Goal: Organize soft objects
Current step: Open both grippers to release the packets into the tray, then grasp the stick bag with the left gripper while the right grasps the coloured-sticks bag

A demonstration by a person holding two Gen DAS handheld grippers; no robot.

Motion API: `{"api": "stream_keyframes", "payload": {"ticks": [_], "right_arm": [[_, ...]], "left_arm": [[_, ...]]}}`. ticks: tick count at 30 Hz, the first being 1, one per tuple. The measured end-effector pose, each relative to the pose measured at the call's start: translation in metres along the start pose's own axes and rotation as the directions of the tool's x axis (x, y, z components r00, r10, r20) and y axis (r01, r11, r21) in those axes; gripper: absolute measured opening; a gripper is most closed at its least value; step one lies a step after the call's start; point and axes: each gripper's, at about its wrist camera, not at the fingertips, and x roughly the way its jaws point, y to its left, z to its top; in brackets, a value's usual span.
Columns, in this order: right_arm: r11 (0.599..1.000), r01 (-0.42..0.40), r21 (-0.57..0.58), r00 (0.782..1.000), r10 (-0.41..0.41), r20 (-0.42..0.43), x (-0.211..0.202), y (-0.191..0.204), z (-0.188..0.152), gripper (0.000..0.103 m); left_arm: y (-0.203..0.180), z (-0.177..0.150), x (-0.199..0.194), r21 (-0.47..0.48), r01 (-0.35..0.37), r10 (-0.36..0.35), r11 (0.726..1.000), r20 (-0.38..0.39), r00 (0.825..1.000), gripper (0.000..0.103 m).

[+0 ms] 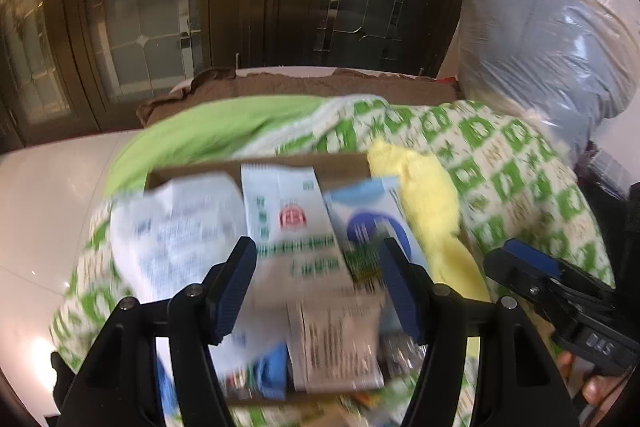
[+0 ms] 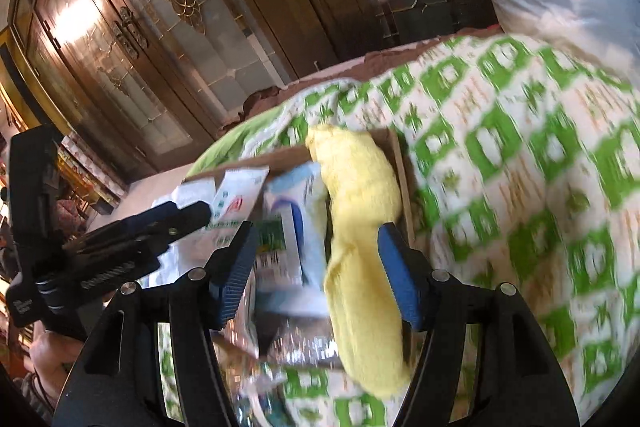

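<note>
Blurred packets (image 1: 288,215) in cardboard box (image 1: 340,161), partly hidden behind both parted, empty grippers (image 1: 318,287) (image 2: 316,277).

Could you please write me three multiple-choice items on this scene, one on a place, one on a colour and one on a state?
1. Where does the yellow cloth lie?
A. at the right end of the cardboard box
B. on the white floor
C. on the wooden doors

2. What colour is the pattern on the quilt under the box?
A. red
B. green
C. purple

3. How does the right gripper stand?
A. shut on a packet
B. shut on the quilt
C. open, pressing nothing

Answers: 1 A, the cloth drapes over the box's right end beside the packets. 2 B, green blocks on white. 3 C, its fingers stand apart above the cloth.
</note>
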Motion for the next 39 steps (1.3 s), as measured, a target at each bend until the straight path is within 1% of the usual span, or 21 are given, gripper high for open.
{"api": "stream_keyframes", "payload": {"ticks": [2, 4, 5, 7, 10, 11, 13, 14, 15, 17, 19, 21, 22, 23, 25, 28, 30, 32, 34, 37, 39], "right_arm": [[1.000, -0.002, 0.004, 1.000, 0.002, -0.016, -0.006, -0.004, -0.012, 0.063], [1.000, -0.003, 0.012, 0.999, 0.004, -0.036, -0.012, -0.009, -0.025, 0.063], [1.000, -0.006, 0.019, 0.999, 0.006, -0.043, -0.014, -0.011, -0.032, 0.063], [0.999, -0.019, 0.040, 0.997, 0.021, -0.071, -0.017, -0.015, -0.051, 0.063], [0.998, -0.025, 0.058, 0.990, 0.033, -0.136, -0.015, -0.020, -0.079, 0.063], [0.998, -0.022, 0.060, 0.987, 0.032, -0.160, -0.012, -0.021, -0.086, 0.063], [0.998, -0.014, 0.058, 0.978, 0.026, -0.207, -0.003, -0.020, -0.096, 0.063], [0.998, -0.015, 0.054, 0.976, 0.027, -0.217, -0.002, -0.019, -0.097, 0.063], [0.999, -0.020, 0.048, 0.973, 0.030, -0.227, 0.001, -0.017, -0.099, 0.063], [0.999, -0.030, 0.034, 0.972, 0.037, -0.231, 0.002, -0.011, -0.100, 0.063], [0.999, -0.033, 0.023, 0.972, 0.037, -0.230, 0.002, -0.008, -0.101, 0.063], [0.999, -0.029, 0.026, 0.973, 0.034, -0.230, 0.004, -0.008, -0.100, 0.063], [0.999, -0.025, 0.035, 0.973, 0.032, -0.230, 0.005, -0.010, -0.101, 0.063], [0.999, -0.023, 0.045, 0.973, 0.033, -0.230, 0.006, -0.011, -0.100, 0.063], [0.997, -0.024, 0.069, 0.973, 0.039, -0.229, 0.007, -0.014, -0.098, 0.063], [0.996, -0.026, 0.083, 0.970, 0.046, -0.239, 0.013, -0.013, -0.095, 0.063], [0.996, -0.039, 0.082, 0.964, 0.059, -0.258, 0.018, -0.009, -0.095, 0.063], [0.996, -0.061, 0.069, 0.957, 0.078, -0.280, 0.025, -0.002, -0.092, 0.063], [0.997, -0.074, 0.038, 0.951, 0.082, -0.298, 0.031, 0.010, -0.089, 0.063], [0.996, -0.088, -0.005, 0.941, 0.081, -0.328, 0.039, 0.023, -0.087, 0.063], [0.995, -0.096, -0.013, 0.934, 0.085, -0.346, 0.045, 0.029, -0.088, 0.062]], "left_arm": [[0.003, -0.017, -0.007, -0.027, 0.010, -0.010, 1.000, -0.010, 1.000, 0.065], [0.008, -0.041, -0.013, -0.068, 0.012, -0.013, 0.998, -0.026, 1.000, 0.065], [0.011, -0.061, -0.015, -0.099, 0.014, -0.018, 0.995, -0.038, 0.999, 0.065], [0.016, -0.088, -0.016, -0.143, 0.010, -0.019, 0.990, -0.057, 0.998, 0.065], [0.023, -0.140, -0.009, -0.238, 0.024, -0.051, 0.971, -0.107, 0.993, 0.065], [0.024, -0.155, -0.005, -0.255, 0.019, -0.053, 0.967, -0.127, 0.990, 0.065], [0.017, -0.172, 0.001, -0.240, -0.003, -0.038, 0.971, -0.167, 0.985, 0.065], [0.011, -0.172, 0.000, -0.208, -0.016, -0.019, 0.978, -0.163, 0.986, 0.066], [0.006, -0.170, -0.001, -0.190, -0.010, -0.022, 0.982, -0.162, 0.987, 0.066], [-0.002, -0.163, -0.001, -0.183, 0.018, -0.047, 0.983, -0.155, 0.987, 0.067], [-0.007, -0.159, 0.003, -0.181, 0.017, -0.045, 0.983, -0.152, 0.987, 0.068], [-0.013, -0.156, 0.016, -0.163, -0.001, -0.029, 0.987, -0.181, 0.983, 0.069], [-0.016, -0.156, 0.024, -0.152, -0.013, -0.018, 0.988, -0.197, 0.980, 0.071], [-0.019, -0.155, 0.029, -0.142, -0.018, -0.011, 0.990, -0.198, 0.980, 0.078], [-0.025, -0.152, 0.034, -0.125, -0.028, 0.004, 0.992, -0.186, 0.983, 0.081], [-0.035, -0.143, 0.042, -0.081, -0.049, 0.033, 0.996, -0.190, 0.981, 0.080], [-0.039, -0.138, 0.046, -0.075, -0.041, 0.026, 0.996, -0.188, 0.982, 0.079], [-0.032, -0.139, 0.044, -0.081, -0.017, 0.002, 0.997, -0.186, 0.983, 0.072], [-0.025, -0.141, 0.039, -0.067, 0.000, -0.013, 0.998, -0.198, 0.980, 0.069], [-0.014, -0.146, 0.026, -0.065, 0.005, -0.019, 0.998, -0.216, 0.976, 0.068], [-0.001, -0.151, 0.015, -0.086, 0.002, -0.021, 0.996, -0.221, 0.975, 0.068]]}}
